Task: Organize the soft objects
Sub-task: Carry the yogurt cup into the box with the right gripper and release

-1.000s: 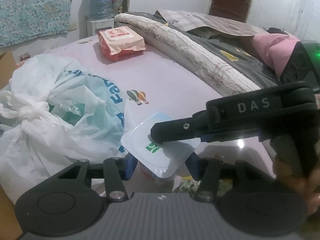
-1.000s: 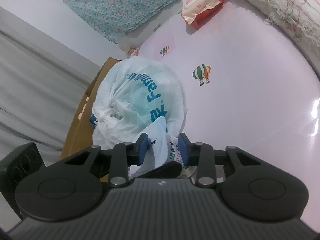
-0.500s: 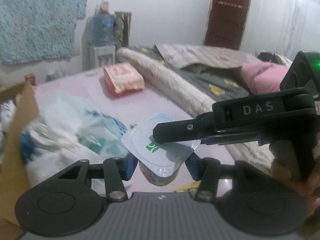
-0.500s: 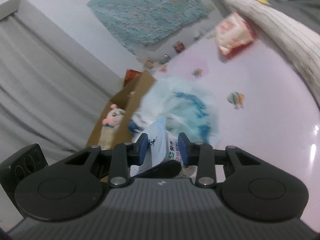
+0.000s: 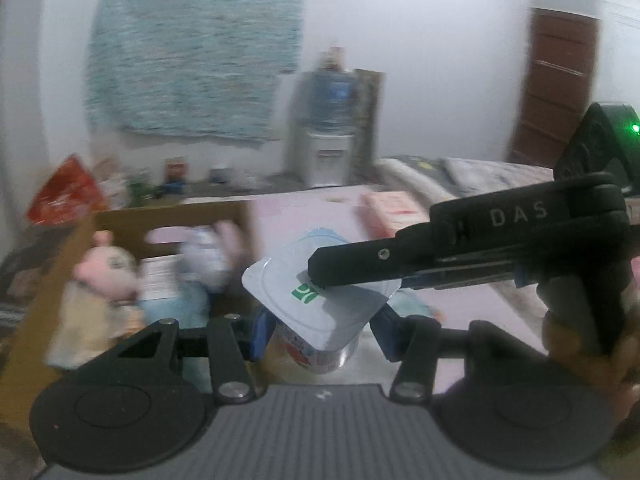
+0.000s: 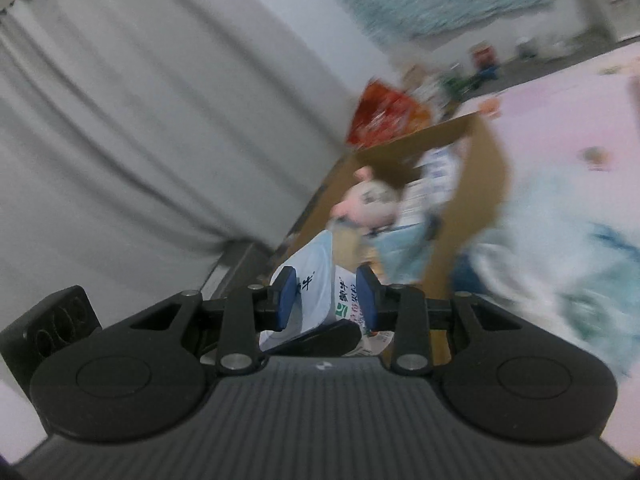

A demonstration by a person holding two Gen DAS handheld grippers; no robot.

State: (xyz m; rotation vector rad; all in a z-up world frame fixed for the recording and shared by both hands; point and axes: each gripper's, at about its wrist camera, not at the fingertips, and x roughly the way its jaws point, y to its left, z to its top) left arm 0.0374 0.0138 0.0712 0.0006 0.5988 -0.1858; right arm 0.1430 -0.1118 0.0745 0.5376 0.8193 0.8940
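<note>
Soft, even indoor light fills both views, rather dim, with no hard shadows. Heavy motion blur smears the left wrist view: the blue cloth on the wall, the dispenser and the plush pig are all streaked, while the cup and the gripper body close to the lens stay fairly sharp. A green LED glows at the right edge. The right wrist view is blurred too, worst at the right, where the bag dissolves into streaks; the curtain reads softly. Fisheye bending curves the edges, and the corners go dark.
</note>
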